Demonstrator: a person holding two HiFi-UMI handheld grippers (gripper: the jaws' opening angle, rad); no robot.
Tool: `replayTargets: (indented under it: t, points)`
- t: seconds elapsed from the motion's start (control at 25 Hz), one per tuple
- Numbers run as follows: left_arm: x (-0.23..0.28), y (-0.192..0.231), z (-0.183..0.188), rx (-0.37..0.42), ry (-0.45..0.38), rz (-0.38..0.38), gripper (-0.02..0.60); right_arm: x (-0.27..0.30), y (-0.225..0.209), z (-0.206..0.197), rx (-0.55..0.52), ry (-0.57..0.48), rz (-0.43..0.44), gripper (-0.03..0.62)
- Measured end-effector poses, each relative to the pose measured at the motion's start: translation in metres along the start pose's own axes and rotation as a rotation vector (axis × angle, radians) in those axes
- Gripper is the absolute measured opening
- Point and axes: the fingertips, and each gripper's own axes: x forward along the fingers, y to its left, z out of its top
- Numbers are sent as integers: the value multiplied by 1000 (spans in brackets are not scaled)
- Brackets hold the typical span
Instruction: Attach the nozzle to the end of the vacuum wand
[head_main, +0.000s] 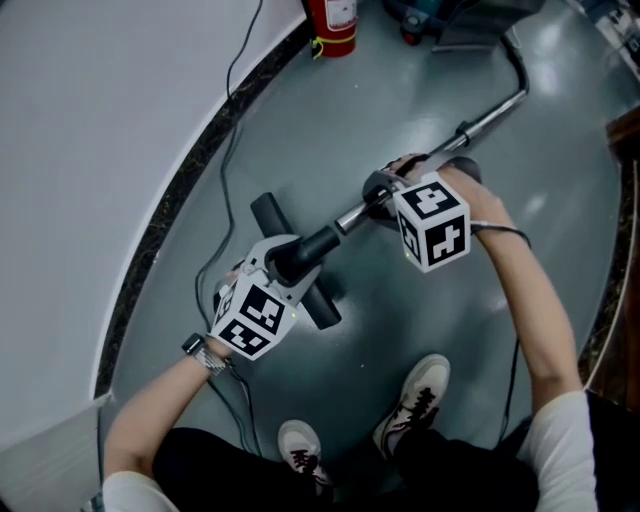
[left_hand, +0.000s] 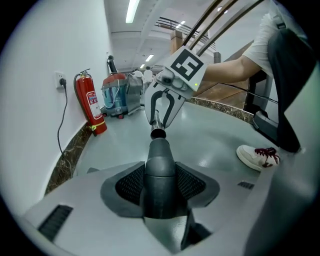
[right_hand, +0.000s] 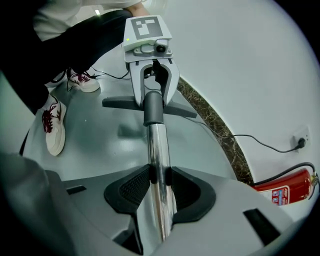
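While both hands seemed to hold the assembly just clear of the grey floor (head_main: 420, 330), I followed the long chrome vacuum wand (head_main: 480, 118) back toward the vacuum body (left_hand: 116, 94) by the wall. That body's clear tank was the only container in sight, and I could not tell what it held. The nozzle (head_main: 320, 305), a dark T-shaped floor head, lay crosswise at the wand's near end, its neck in line with the tube. My left tongs (left_hand: 160, 186) pinched that neck between their ribbed pads. My right tongs (right_hand: 157, 186) pinched the chrome tube a little way back from the joint. In the right gripper view the tube's end looked to sit inside the dark collar (right_hand: 153, 107), so I judged the fit nearly made. To finish it well I would have held both pieces on one axis, pushed straight along it without cocking the head, and let go only once the collar sat flush.
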Motion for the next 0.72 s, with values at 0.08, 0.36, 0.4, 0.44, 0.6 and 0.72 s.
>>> replayTargets:
  t: [0.08, 0.36, 0.4, 0.44, 0.6, 0.72]
  points:
    - [-5, -1, -1, 43, 11, 15, 189, 1, -2, 2, -2, -1, 2, 146]
    - [-8, 5, 7, -21, 12, 62, 189, 4, -7, 9, 30, -13, 21, 146]
    - [-9, 9, 9, -42, 0, 69, 189, 3, -10, 12, 31, -16, 19, 146]
    - [-10, 11, 11, -58, -14, 79, 189, 3, -13, 13, 31, -18, 15, 146]
    - [-18, 18, 13, -92, -79, 105, 189, 3, -19, 22, 30, -36, 12, 146]
    - [-17, 19, 11, -102, -73, 99, 189, 4, -19, 24, 28, -44, 11, 146]
